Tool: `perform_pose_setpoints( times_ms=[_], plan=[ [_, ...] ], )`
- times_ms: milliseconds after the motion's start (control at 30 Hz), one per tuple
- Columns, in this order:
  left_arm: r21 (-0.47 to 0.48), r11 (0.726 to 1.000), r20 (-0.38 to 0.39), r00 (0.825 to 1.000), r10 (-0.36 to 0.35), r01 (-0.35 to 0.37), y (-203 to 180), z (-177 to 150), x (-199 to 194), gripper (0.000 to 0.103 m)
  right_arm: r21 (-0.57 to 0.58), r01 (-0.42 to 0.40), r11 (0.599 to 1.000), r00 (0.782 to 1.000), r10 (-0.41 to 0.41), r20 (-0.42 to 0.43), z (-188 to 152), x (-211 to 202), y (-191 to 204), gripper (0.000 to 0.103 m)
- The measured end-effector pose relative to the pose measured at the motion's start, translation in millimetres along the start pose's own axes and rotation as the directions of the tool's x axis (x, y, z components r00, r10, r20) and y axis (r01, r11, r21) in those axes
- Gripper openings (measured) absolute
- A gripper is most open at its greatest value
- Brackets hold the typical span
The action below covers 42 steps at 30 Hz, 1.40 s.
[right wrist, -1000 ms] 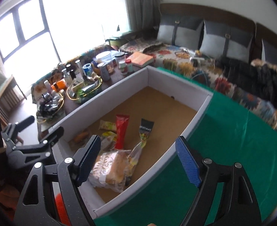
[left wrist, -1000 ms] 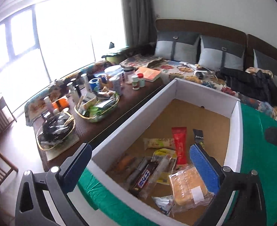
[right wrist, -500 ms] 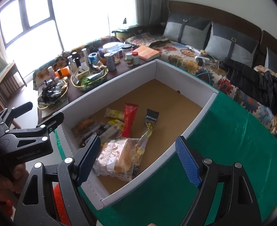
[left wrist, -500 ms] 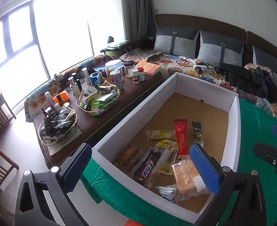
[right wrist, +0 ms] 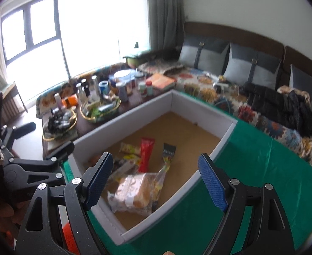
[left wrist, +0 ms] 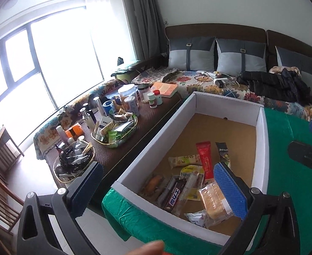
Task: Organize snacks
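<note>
Both cameras pulled back from white box (left wrist: 260,148), left claw (left wrist: 158,189) and right claw (right wrist: 156,176) spread empty, red snack packet (left wrist: 204,159) lying lengthwise toward far wall, glossy wrapper.

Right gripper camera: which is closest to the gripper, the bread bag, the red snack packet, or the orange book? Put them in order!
1. The bread bag, at the box's near end, just beyond the right gripper and its open jaws.
2. The red snack packet, farther in, mid-box.
3. The orange book, outside the box on the dark side table, farthest.
</note>
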<state>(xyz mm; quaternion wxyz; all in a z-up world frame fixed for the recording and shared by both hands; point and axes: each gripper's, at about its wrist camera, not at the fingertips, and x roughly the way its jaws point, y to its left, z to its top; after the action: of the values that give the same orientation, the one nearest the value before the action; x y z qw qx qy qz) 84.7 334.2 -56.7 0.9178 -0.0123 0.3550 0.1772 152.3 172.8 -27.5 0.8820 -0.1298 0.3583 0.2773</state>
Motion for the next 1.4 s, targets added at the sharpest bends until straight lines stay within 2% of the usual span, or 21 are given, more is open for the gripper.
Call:
perform_pose_setpoints(
  times_ms=[100, 233, 333, 500, 633, 767, 1033, 1400],
  plan=[
    [0.009, 1.0, 0.005, 1.0, -0.03, 0.03, 1.3, 3.9, -5.0, 0.103, 0.03, -0.029, 0.999, 0.999, 0.029, 0.015, 1.5, -5.0, 0.5, 0.085],
    [0.007, 1.0, 0.008, 1.0, -0.022, 0.022, 2.6, 9.4, -9.1, 0.103, 0.03, -0.01, 0.999, 0.997, 0.008, 0.082, 10.4, -15.9, 3.8, 0.088],
    [-0.046, 0.998, -0.018, 0.999, -0.035, 0.034, 10.3, 10.9, -4.2, 0.103, -0.006, 0.032, 0.999, 0.999, -0.031, 0.02, 15.4, -4.7, 7.5, 0.088],
    [-0.065, 0.997, -0.05, 0.998, -0.04, 0.037, 15.9, 8.7, 5.0, 0.103, 0.007, 0.038, 0.999, 0.999, -0.038, -0.039, 15.1, 3.5, 8.4, 0.088],
    [-0.123, 0.987, -0.113, 0.987, -0.117, 0.103, 22.0, 8.9, 9.8, 0.103, 0.021, 0.01, 1.0, 0.995, -0.007, -0.104, 17.9, 10.3, 14.4, 0.088],
    [-0.134, 0.986, -0.142, 0.983, -0.115, 0.096, 26.1, 9.3, 11.0, 0.103, 0.029, -0.012, 1.0, 0.99, 0.016, -0.144, 19.9, 15.5, 18.9, 0.088],
    [-0.139, 0.989, -0.14, 0.988, -0.065, 0.045, 33.2, 5.2, 11.7, 0.103, 0.029, 0.002, 1.0, 0.985, 0.003, -0.175, 17.2, 24.4, 22.1, 0.088],
    [-0.151, 0.988, -0.155, 0.986, -0.058, 0.034, 35.7, 2.5, 18.7, 0.103, 0.021, 0.0, 1.0, 0.985, 0.004, -0.175, 19.5, 28.2, 27.5, 0.088]
  ],
)
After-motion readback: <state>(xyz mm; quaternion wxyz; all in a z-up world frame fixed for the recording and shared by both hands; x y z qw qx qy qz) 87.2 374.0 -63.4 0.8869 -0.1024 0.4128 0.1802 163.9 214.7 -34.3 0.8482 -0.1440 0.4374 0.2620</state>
